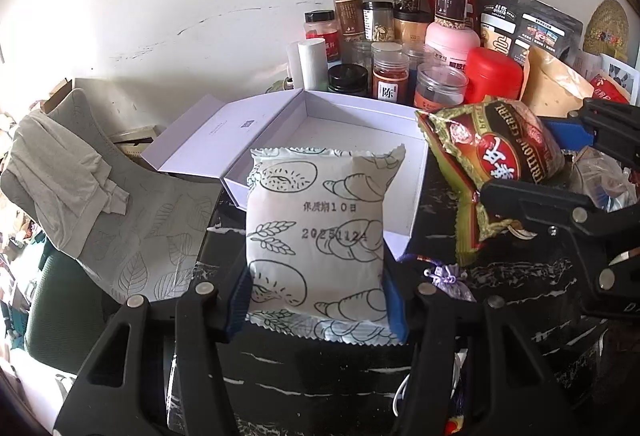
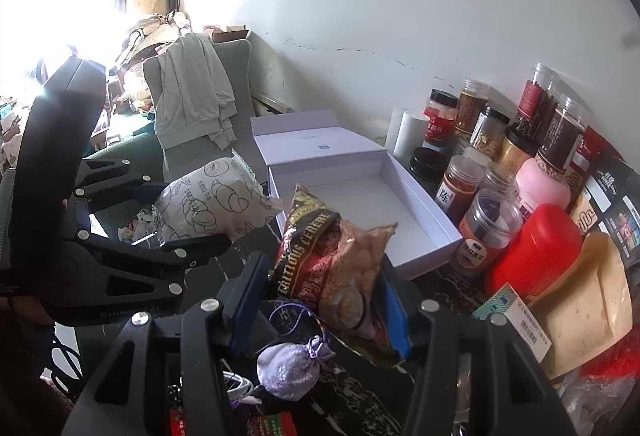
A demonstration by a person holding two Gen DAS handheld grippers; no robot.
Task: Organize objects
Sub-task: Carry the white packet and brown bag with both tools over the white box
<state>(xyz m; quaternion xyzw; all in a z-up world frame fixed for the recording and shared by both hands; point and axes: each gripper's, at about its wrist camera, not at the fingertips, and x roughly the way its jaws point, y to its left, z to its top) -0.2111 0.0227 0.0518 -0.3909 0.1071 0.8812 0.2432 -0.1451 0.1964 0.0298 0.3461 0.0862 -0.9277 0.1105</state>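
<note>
Two grippers are showing: the left gripper (image 1: 316,300) and the right gripper (image 2: 320,300). Two snack packets are being held up, one white bread packet (image 1: 316,236) and one cereal packet (image 2: 340,268). One open white box (image 1: 344,139) is lying at centre frame. One lilac pouch (image 2: 288,364) is sitting at the lower centre. Roughly a dozen jars (image 1: 392,79) are crowding the upper right, beside one red canister (image 1: 494,75). One chair (image 2: 200,103) is standing at the left.
</note>
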